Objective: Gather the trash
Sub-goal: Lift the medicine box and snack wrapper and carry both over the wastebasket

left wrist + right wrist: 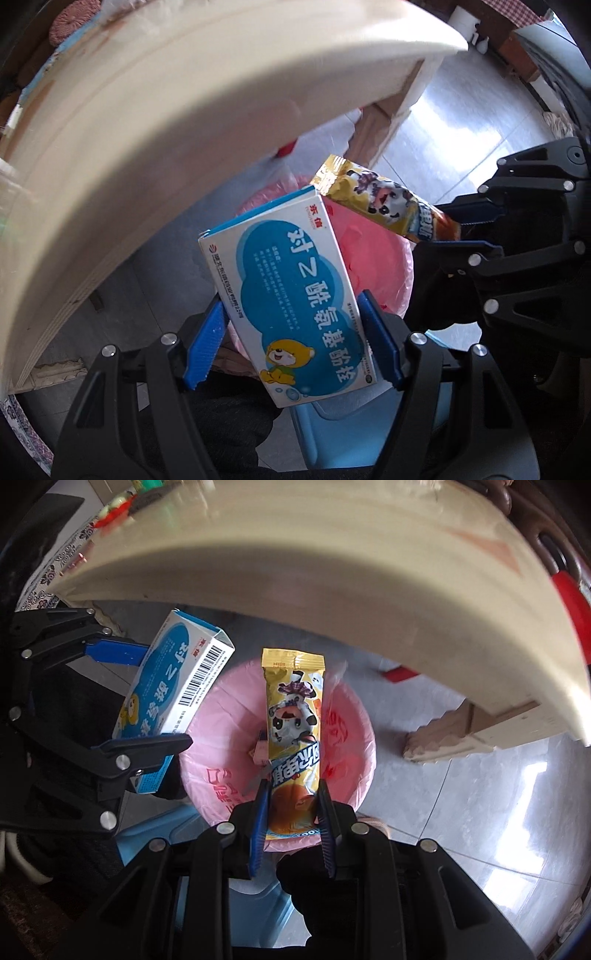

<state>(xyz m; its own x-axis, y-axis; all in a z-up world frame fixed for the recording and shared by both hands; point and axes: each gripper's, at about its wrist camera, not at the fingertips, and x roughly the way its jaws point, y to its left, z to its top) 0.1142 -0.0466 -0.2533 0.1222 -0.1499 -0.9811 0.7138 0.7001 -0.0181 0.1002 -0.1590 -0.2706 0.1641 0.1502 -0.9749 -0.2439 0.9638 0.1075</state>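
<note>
My left gripper (293, 328) is shut on a white and blue medicine box (291, 291) with a cartoon bear, its blue pads pressing the box's two long sides. My right gripper (291, 794) is shut on the lower end of a yellow snack wrapper (293, 716) printed with a cow. Both point steeply down over a bin lined with a pink bag (347, 716). A few small scraps lie in the bag. The left wrist view shows the wrapper (380, 199) and right gripper (465, 230) at right; the right wrist view shows the box (173, 679) and left gripper (166, 698) at left.
A pale wooden table edge (122, 147) arches overhead in both views, with its leg (443, 734) right of the bin. Glossy grey floor tiles (498, 812) spread to the right. A light blue plastic stool (351, 428) sits just below the bin.
</note>
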